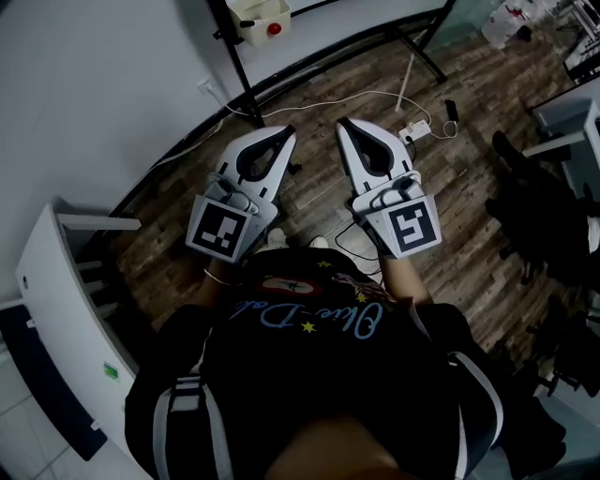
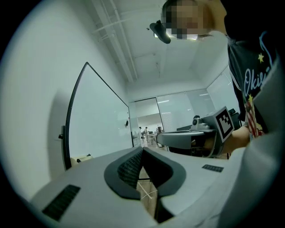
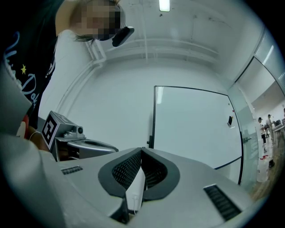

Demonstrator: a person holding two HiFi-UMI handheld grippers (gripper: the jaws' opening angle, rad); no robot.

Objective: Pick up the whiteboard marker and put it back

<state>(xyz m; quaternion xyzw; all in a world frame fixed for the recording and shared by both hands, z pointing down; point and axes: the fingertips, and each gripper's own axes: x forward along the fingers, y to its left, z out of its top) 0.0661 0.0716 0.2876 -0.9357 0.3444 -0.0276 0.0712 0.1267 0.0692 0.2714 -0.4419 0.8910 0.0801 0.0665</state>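
Note:
No whiteboard marker shows in any view. My left gripper (image 1: 287, 132) and right gripper (image 1: 343, 123) are held side by side in front of the person, over a wooden floor. Both are shut, tips touching, with nothing between the jaws. In the left gripper view the left gripper (image 2: 142, 149) points past a black-framed whiteboard (image 2: 100, 120) at its left, with the right gripper (image 2: 178, 139) beside it. The right gripper (image 3: 141, 149) faces the same whiteboard (image 3: 196, 124) against a white wall. A cream box (image 1: 261, 19) with a red spot hangs on the board's stand.
The stand's black legs (image 1: 417, 39) spread over the floor ahead. A white cable and plug block (image 1: 417, 131) lie near the right gripper. A white cabinet (image 1: 56, 309) stands at the left, dark chairs (image 1: 544, 216) at the right. Distant people (image 2: 142, 132) stand down a hall.

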